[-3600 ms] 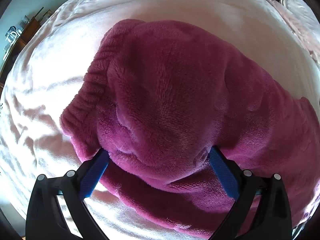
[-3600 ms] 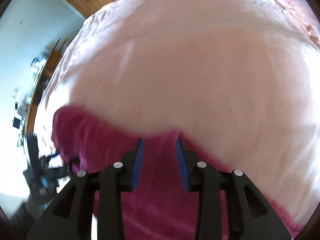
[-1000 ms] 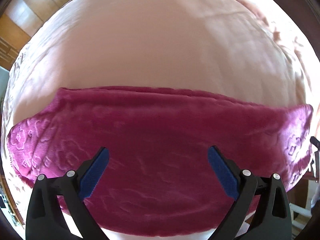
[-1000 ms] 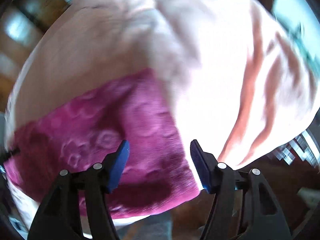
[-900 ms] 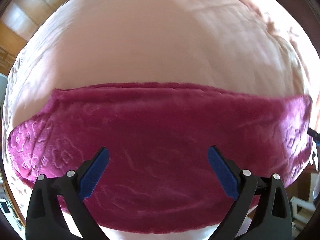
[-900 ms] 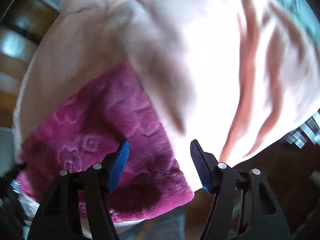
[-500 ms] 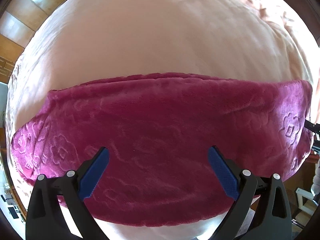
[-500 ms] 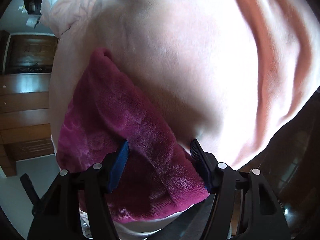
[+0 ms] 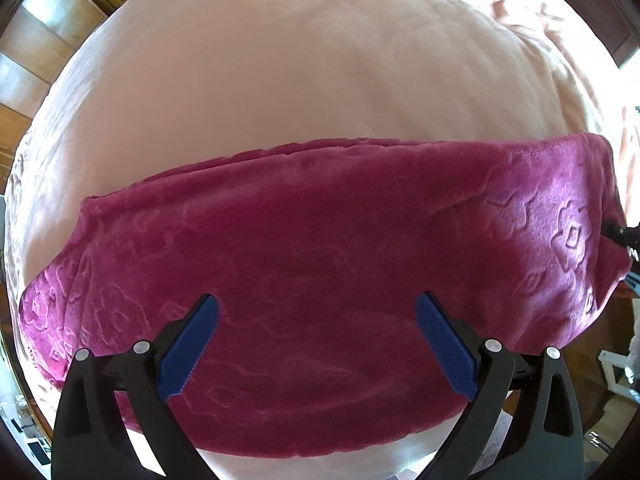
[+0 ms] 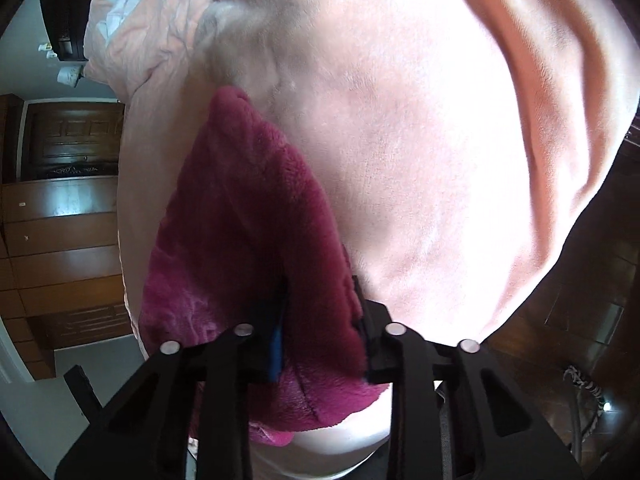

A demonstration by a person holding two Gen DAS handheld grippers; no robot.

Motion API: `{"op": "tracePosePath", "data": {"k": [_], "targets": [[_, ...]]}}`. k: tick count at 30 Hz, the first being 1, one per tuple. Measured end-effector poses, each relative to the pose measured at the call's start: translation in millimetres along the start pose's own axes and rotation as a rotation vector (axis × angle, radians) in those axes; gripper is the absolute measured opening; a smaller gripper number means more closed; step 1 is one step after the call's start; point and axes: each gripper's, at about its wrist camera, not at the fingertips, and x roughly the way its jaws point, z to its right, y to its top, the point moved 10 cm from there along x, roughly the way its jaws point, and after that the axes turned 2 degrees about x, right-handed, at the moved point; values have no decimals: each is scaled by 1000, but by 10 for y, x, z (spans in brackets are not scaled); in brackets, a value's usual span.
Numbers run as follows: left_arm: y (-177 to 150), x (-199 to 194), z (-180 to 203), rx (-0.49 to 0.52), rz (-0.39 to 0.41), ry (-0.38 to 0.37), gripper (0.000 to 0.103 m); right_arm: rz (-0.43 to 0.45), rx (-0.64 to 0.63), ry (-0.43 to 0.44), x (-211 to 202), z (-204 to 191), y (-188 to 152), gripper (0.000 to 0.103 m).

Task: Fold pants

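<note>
Fleece pants (image 9: 320, 264) (embossed flowers), plush.

Daylight's strong on both my feeds. The right wrist view blows out the pink bed cover (image 10: 440, 160) near its lower edge, pure white glare, and the near pants (image 10: 248, 240) fabric sits in shadow, a bit soft. Left view's sharp, evenly lit; heavy fisheye bending and dark corners.

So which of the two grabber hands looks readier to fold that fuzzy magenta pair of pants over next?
Probably the right gripper: its jaws are closing with the end of the fuzzy magenta pants bunched between them. The left gripper hangs wide open above the flat middle, gripping nothing.
</note>
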Motion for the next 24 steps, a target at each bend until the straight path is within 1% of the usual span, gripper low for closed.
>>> {"op": "tracePosePath", "data": {"k": [2,7,10,14,18,22,23,24], "targets": [[-35,-40,-85,-1,12,-3,98,25,-22,-1,-126,-48,-28,21],[-159,-114,-342,-11,32,-8,98,102,-61,17,-480,-255,-162,19],[-226,-148,-489,-20,44,-12,98,149,-109,33,-666,-551,-248,19],[-295,-195,-680,-33,60,-26,98,203,-232,36,-895,-1126,-526,19],[-366,-238,-880,-39,80,-39,98,245,-344,33,-952,-1797,-816,18],[-448,-289,-1086,-62,99,-51,98,264,-496,26,-780,-2731,-1131,18],[-484,-297,-1149,-71,102,-52,98,262,-543,23,-728,-2945,-1275,18],[-510,-303,-1211,-79,105,-53,98,258,-569,20,-656,-3107,-1346,18]]}}
